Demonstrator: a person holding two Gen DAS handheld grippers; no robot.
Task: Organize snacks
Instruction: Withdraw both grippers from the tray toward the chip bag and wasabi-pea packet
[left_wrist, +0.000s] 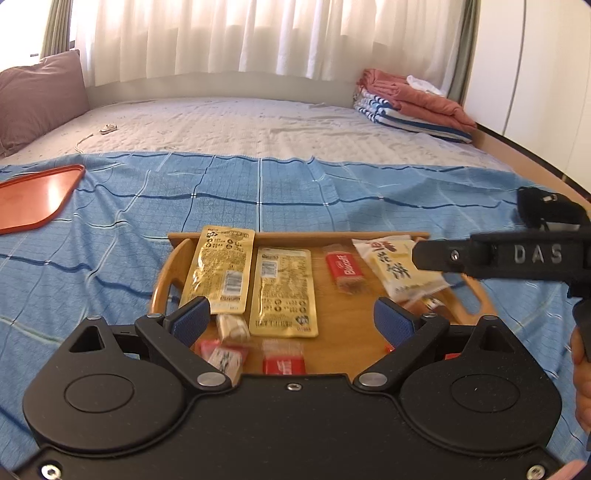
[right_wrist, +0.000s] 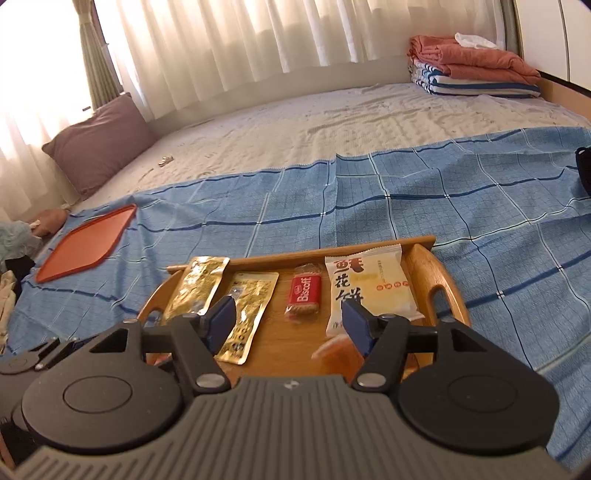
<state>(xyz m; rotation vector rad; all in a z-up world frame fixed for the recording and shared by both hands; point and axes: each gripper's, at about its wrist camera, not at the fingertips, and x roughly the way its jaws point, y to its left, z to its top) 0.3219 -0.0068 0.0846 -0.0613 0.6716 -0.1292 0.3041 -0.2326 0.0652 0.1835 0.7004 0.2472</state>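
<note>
Landmark: wooden tray (left_wrist: 369, 235) on the blue checked cloth (left_wrist: 110, 229), spread on the bed (left_wrist: 236, 122).
Snacks: all on the tray. Two gold pouches (left_wrist: 283, 291) side by side at its left half; red Biscoff packet (right_wrist: 303, 295) near the middle; white flower-cake pack (right_wrist: 364, 288) at its right; small wrapped sweets (left_wrist: 284, 363) along the tray's near edge.
Left gripper (left_wrist: 291, 319): fingers spread wide, nothing between them, hanging over the tray's near edge.
Right gripper (right_wrist: 288, 323): fingers apart, empty, above the tray's near side.
Step, as I judge it: between picks; both tools free, snacks lying in a loose row.
Next move: choose one packet, come down over it with the fingers straddling its narrow width. Flat pouches lie flush, so a low approach is needed.
In the way: tray's raised rim and handles; sweets crowded close together.
Around: orange tray (right_wrist: 86, 242) well left of the wooden tray; pillow (right_wrist: 98, 142) and folded blankets (right_wrist: 476, 70) far beyond.
</note>
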